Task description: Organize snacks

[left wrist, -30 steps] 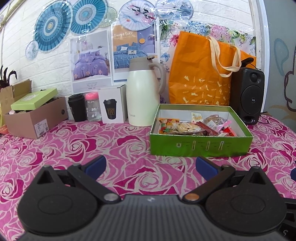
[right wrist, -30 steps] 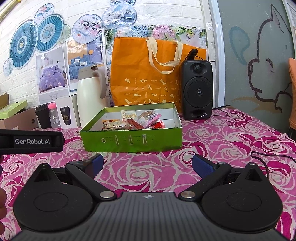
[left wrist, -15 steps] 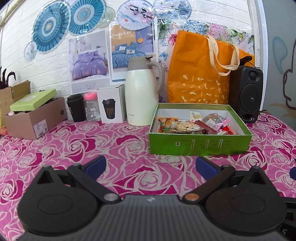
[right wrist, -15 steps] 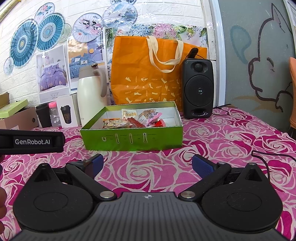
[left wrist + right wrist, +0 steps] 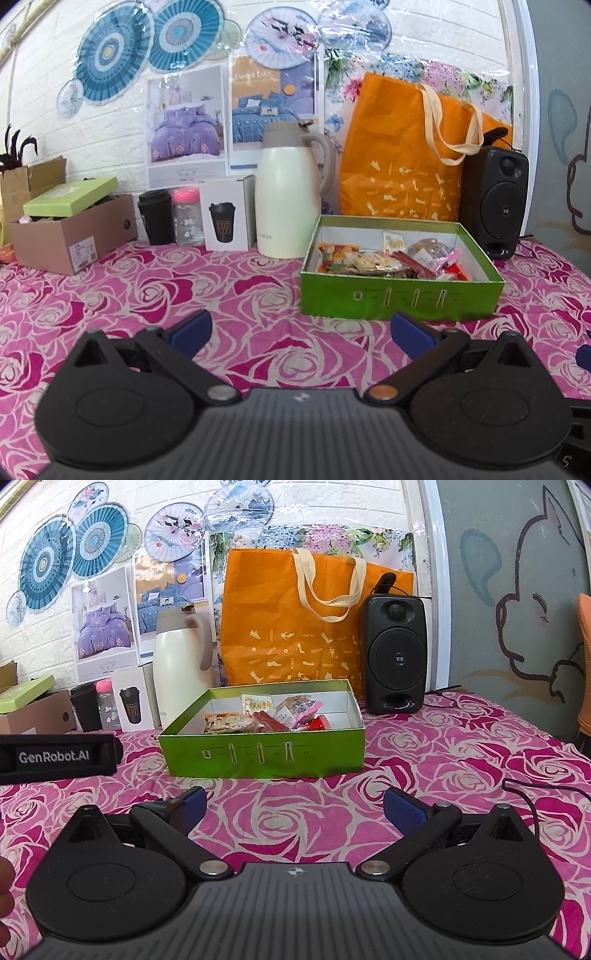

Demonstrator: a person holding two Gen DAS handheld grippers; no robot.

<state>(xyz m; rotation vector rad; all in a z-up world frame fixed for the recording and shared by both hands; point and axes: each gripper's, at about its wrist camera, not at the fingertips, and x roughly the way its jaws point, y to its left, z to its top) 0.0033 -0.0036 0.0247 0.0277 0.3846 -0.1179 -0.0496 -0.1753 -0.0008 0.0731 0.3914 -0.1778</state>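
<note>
A green open box (image 5: 400,301) stands on the pink rose tablecloth, ahead and to the right in the left wrist view, and ahead in the right wrist view (image 5: 262,755). Several wrapped snacks (image 5: 391,260) lie piled inside it; they also show in the right wrist view (image 5: 269,716). My left gripper (image 5: 300,330) is open and empty, low over the cloth short of the box. My right gripper (image 5: 294,806) is open and empty, also short of the box.
Behind the box stand a cream thermos jug (image 5: 290,192), an orange tote bag (image 5: 410,162) and a black speaker (image 5: 495,199). A white cup carton (image 5: 227,214), small bottles (image 5: 171,218) and a cardboard box (image 5: 72,232) stand at the back left. A black cable (image 5: 535,794) lies at the right.
Both grippers have drifted slightly, so the box sits a little differently in each view. Both stay open and empty.
</note>
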